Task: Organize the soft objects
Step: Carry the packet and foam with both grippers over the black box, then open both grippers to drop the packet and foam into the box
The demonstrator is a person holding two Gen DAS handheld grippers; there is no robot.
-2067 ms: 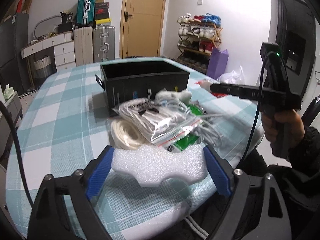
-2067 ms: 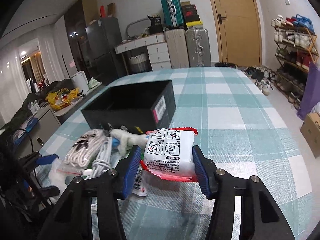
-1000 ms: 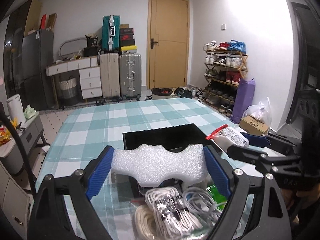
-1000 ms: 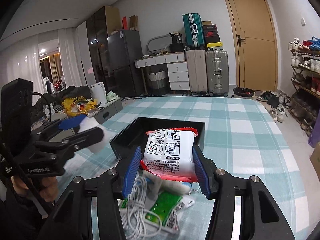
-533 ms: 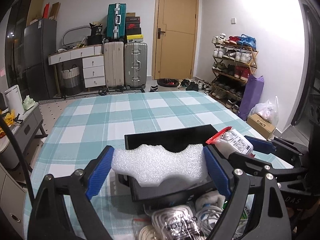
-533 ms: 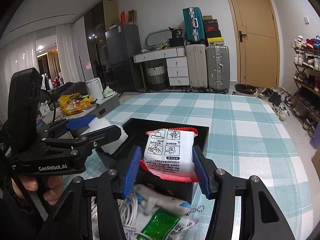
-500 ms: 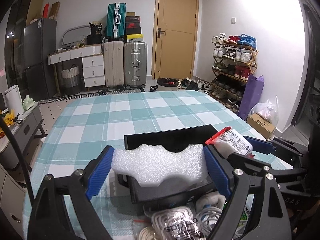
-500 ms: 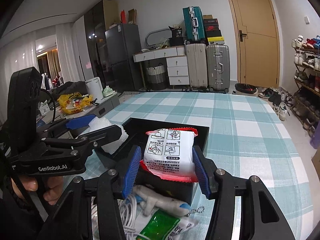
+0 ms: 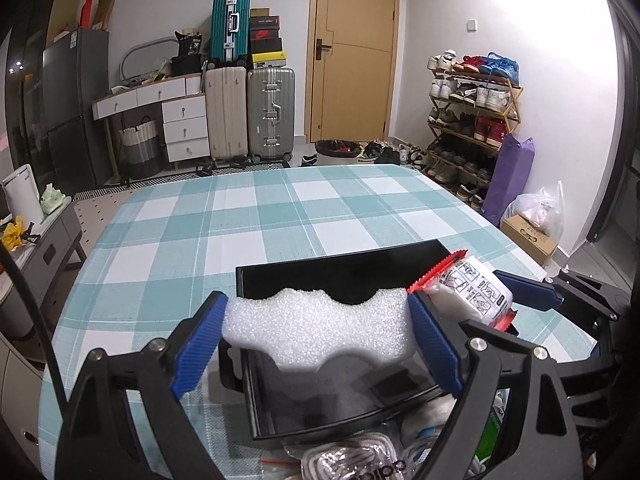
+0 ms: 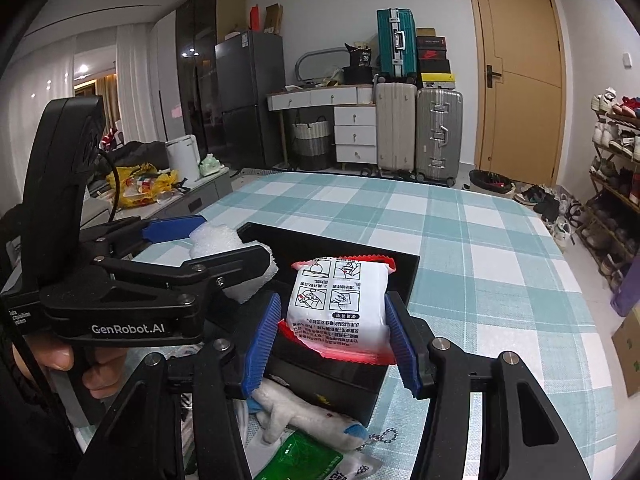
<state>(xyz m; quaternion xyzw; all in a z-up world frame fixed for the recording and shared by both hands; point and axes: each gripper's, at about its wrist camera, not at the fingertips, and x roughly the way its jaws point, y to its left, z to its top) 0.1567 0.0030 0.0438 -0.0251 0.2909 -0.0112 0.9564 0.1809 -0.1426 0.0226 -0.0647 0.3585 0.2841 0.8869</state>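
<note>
My left gripper [image 9: 316,334] is shut on a white foam block [image 9: 316,326] and holds it over the near left part of an open black box [image 9: 360,276]. My right gripper [image 10: 334,316] is shut on a white packet with red edges [image 10: 340,304] and holds it over the box [image 10: 384,268]. The packet [image 9: 472,292] shows at the right in the left wrist view. The foam block [image 10: 224,240] and the left gripper [image 10: 208,248] show at the left in the right wrist view.
The box stands on a table with a teal and white checked cloth [image 9: 280,216]. In front of the box lie bagged white cables [image 9: 360,456], a white plush toy with blue ends [image 10: 308,416] and a green packet [image 10: 300,456].
Both grippers have risen from the pile of items and moved forward over the black box, each with its object held; in the last half second they edged slightly closer over it.
</note>
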